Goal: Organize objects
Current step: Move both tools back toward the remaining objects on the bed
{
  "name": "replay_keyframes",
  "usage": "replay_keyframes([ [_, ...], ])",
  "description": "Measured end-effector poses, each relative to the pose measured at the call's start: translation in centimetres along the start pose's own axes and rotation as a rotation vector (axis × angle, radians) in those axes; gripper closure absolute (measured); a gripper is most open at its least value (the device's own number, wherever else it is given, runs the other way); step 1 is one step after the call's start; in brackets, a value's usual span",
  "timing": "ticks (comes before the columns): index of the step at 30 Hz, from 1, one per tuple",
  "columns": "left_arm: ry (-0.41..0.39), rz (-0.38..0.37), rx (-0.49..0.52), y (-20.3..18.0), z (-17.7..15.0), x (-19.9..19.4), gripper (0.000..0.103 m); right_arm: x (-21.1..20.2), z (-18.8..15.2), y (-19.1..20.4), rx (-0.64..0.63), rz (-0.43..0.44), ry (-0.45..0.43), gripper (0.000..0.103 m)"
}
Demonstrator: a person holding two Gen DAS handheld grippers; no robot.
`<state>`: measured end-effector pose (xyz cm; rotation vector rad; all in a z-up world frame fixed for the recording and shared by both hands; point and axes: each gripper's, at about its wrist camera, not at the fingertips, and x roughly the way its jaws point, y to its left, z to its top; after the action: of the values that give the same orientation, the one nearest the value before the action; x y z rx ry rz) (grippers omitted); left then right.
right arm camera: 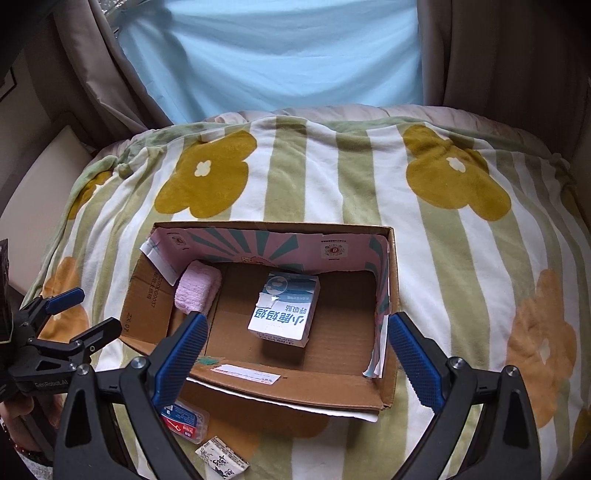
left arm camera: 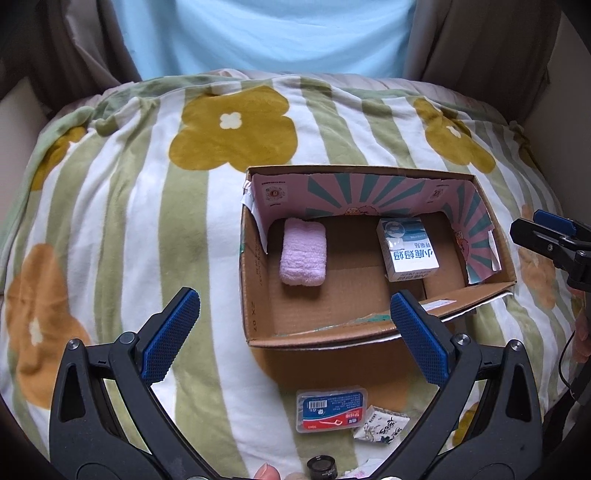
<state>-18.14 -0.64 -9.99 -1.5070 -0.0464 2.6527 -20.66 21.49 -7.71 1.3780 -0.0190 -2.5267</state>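
An open cardboard box (left arm camera: 255, 295) (right arm camera: 144, 314) lies on a flowered blanket. Inside it a folded pink towel (left arm camera: 303, 252) (right arm camera: 197, 290) rests at the left and a white-blue carton (left arm camera: 406, 249) (right arm camera: 284, 310) stands near the middle. In front of the box lie a clear case with a red-blue label (left arm camera: 331, 408) (right arm camera: 184, 421) and a small printed sachet (left arm camera: 380, 426) (right arm camera: 221, 456). My left gripper (left arm camera: 295, 336) (right arm camera: 77, 317) is open and empty, held over the box's front left corner. My right gripper (right arm camera: 295, 358) (left arm camera: 539, 232) is open and empty above the box's front wall.
The striped blanket (left arm camera: 110, 221) (right arm camera: 461, 277) with mustard and orange flowers covers a soft bed. Brown curtains (right arm camera: 110, 74) and a light blue sheet (left arm camera: 266, 33) stand behind. A small black round object (left arm camera: 322, 467) and a fingertip (left arm camera: 266, 472) show at the bottom edge.
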Motion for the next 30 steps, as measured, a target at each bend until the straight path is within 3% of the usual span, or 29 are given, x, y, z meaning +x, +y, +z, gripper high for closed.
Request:
replay_keyframes([
  [5, -0.065, 0.057, -0.027, 1.0, -2.6, -3.7, 0.0, -2.4, -1.2, 1.4, -0.057, 0.066, -0.058, 0.006],
  [8, -0.079, 0.041, -0.081, 2.2, -4.8, -5.6, 0.0, -3.5, -2.4, 2.5, -0.081, 0.128, -0.076, 0.006],
  [14, -0.072, 0.083, -0.141, 4.1, -10.7, -7.8, 0.0, -4.0, -6.2, 5.0, -0.155, 0.245, -0.012, 0.006],
  [20, -0.004, 0.086, -0.14, 3.5, -18.4, -6.4, 0.0, -2.9, -10.9, 7.4, -0.232, 0.329, 0.078, 0.006],
  [26, 0.024, -0.014, -0.159, 2.7, -24.7, -3.9, 0.005, -1.0, -16.4, 9.2, -0.332, 0.417, 0.141, 0.006],
  [30, 0.025, -0.034, -0.095, 2.0, -27.2, -2.1, 0.01, 0.9, -20.9, 10.2, -0.453, 0.44, 0.195, 0.006],
])
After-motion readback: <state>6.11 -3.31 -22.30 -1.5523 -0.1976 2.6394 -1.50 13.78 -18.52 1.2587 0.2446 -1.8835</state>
